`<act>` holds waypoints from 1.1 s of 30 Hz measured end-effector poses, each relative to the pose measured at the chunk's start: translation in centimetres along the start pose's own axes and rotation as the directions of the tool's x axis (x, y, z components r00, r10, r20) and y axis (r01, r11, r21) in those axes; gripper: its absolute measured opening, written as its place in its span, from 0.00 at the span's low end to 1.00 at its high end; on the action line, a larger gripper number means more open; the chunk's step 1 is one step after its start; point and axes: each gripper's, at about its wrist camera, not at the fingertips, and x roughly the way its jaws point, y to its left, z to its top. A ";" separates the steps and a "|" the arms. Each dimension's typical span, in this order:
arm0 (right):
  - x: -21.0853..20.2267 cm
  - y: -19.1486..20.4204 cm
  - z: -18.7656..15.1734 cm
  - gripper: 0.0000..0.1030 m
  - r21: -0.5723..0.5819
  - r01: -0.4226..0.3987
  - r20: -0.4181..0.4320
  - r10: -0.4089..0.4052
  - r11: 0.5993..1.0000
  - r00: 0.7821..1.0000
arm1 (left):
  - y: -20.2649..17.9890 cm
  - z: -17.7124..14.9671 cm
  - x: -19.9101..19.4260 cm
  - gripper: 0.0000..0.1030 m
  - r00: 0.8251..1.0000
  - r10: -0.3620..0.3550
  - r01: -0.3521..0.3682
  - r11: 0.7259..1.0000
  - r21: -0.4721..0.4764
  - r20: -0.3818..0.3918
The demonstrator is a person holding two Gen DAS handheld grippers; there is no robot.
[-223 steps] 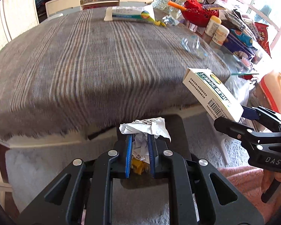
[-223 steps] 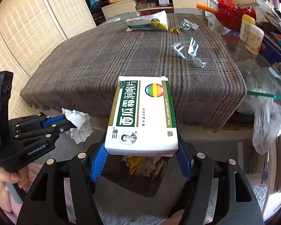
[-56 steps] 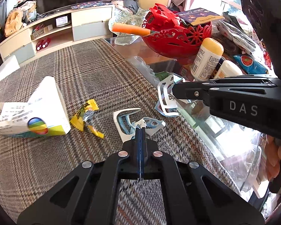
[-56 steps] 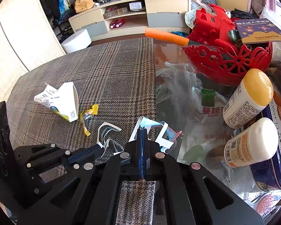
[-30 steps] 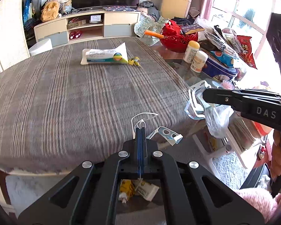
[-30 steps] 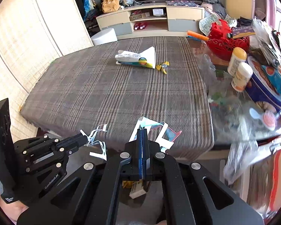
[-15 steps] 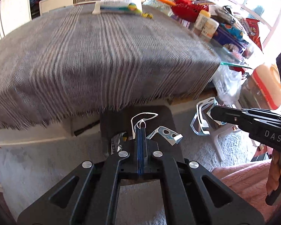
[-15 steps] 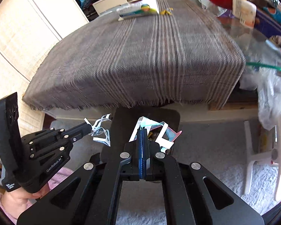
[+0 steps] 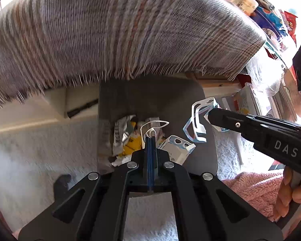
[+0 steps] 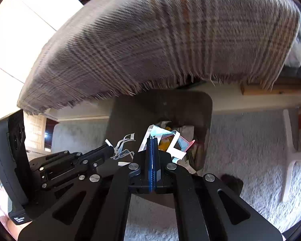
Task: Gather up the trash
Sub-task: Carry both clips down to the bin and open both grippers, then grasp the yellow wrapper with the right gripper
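- Grey plaid tablecloth with a frayed fringe fills the upper half of both views, from 9 to 3 o'clock, draped over the table edge.
- Dark bin stands on pale fluffy carpet below that fringe, at the centre of each view; crumpled wrappers, silver, white and yellow, lie inside it.
- Left gripper, at 6 o'clock in its own camera, has its blue pads pressed together on a thin white plastic scrap, held over the bin opening.
- Right gripper is likewise clamped tight on a white and pale-blue plastic cutout, above the bin; from the left camera the same piece shows at 3 o'clock.
- The two held pieces hang near each other, not touching.
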 end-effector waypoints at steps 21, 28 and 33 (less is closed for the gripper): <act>0.1 -1.0 0.9 0.07 0.054 0.017 0.014 -0.018 0.998 1.000 | -0.2 0.3 -1.1 0.33 0.999 0.016 -0.016 1.000 -0.006 0.036; -1.1 -1.2 0.8 0.50 0.025 0.115 0.052 -0.116 0.993 0.992 | 0.5 -0.5 -3.4 0.52 0.995 0.064 -0.064 0.998 0.000 0.073; -3.0 -1.5 0.7 0.92 0.034 0.160 0.111 -0.163 0.986 0.980 | 1.3 -0.7 -4.9 0.79 0.993 0.071 -0.070 0.998 -0.010 0.099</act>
